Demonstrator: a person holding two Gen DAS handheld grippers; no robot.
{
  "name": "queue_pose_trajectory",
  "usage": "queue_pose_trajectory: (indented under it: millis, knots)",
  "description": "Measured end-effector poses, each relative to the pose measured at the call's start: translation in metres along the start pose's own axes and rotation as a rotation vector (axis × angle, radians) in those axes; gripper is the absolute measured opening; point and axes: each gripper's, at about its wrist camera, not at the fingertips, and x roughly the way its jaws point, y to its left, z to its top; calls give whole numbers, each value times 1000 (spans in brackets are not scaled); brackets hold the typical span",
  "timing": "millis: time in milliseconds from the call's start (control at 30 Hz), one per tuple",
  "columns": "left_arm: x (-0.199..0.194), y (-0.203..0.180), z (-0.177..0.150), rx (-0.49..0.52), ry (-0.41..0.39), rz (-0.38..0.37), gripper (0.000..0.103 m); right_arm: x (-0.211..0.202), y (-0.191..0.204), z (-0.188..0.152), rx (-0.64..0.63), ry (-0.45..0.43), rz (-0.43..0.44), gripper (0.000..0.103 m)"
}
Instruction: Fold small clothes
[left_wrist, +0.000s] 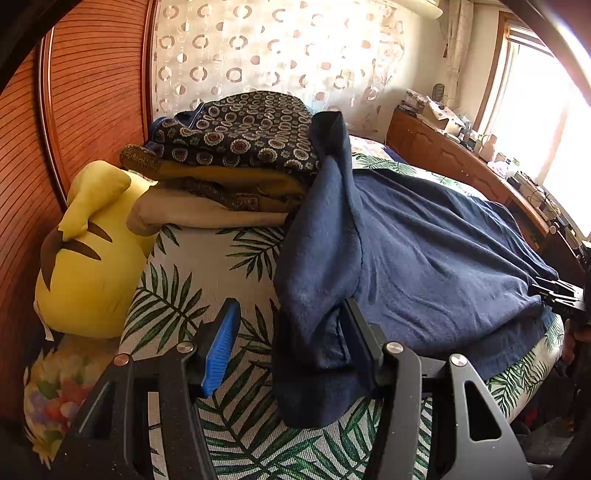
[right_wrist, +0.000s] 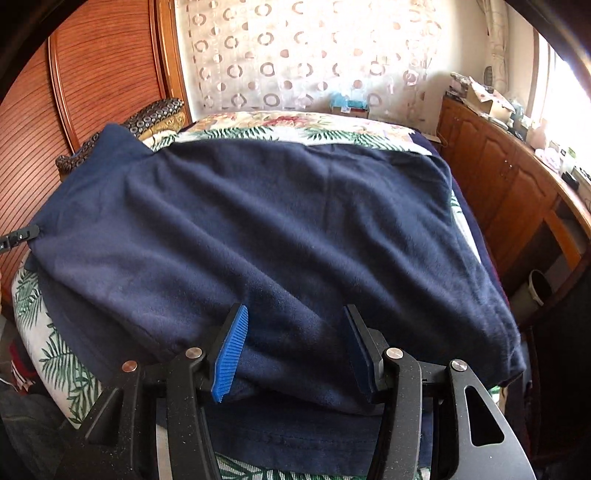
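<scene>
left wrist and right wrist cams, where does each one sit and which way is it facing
Left wrist: on the left gripper at the bed's near left, facing the wooden headboard; open jaws, folded clothes stack, yellow plush toy, right gripper at far right.
Right wrist: on the right gripper at the bed's near edge, facing the patterned curtain and wooden cabinet; open jaws, left gripper's tip at left.
Shared: dark navy fleece garment, palm-leaf bedsheet, headboard, curtain.
</scene>
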Motion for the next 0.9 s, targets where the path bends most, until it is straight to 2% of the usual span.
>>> queue_pose_trajectory:
  millis: [467,900]
  knots:
    - [14,0,-8,-24,42,-16,57,-9,6,-16,-7,-71,-22,61]
    - [20,-8,-13,-6,49,-22,55,-16,4,-21,3,-81,-29,62]
